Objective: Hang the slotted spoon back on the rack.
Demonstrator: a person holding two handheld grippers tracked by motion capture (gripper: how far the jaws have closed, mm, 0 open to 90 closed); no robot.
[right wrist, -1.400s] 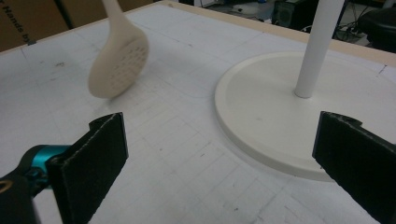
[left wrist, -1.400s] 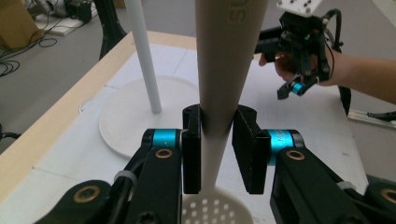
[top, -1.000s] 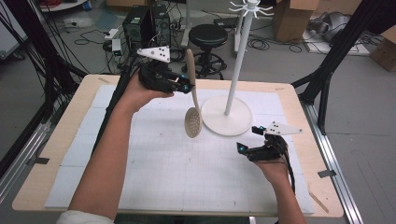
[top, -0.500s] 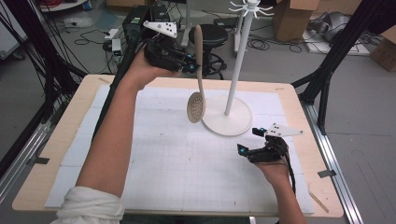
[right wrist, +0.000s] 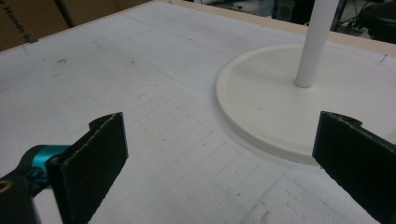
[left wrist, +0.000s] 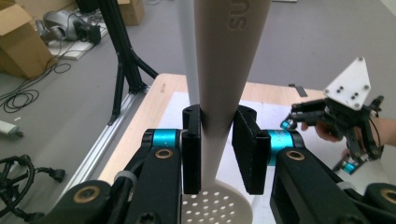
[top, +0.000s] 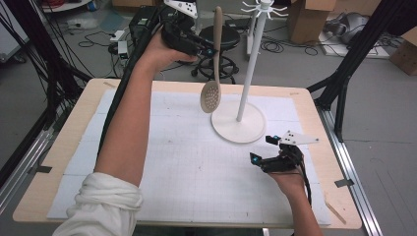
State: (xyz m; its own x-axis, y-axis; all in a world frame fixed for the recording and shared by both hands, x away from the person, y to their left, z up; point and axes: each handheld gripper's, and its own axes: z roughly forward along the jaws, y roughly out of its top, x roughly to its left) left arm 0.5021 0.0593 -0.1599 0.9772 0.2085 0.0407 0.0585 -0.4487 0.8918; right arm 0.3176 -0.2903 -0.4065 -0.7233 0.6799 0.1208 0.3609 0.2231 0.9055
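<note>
Left gripper (top: 206,49) clamps slotted spoon (top: 213,73) mid-handle (hanging bowl-down); it may pivot, striking hook stand (top: 251,64). Right gripper (top: 268,150) gapes, empty.

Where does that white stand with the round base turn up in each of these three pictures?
High view: stand right of centre, its pole rising to hooks at the top edge.
Left gripper view: just a strip of its pole behind the spoon.
Right gripper view: base and lower pole, upper right.
Shared landmark: the white mat.
</note>
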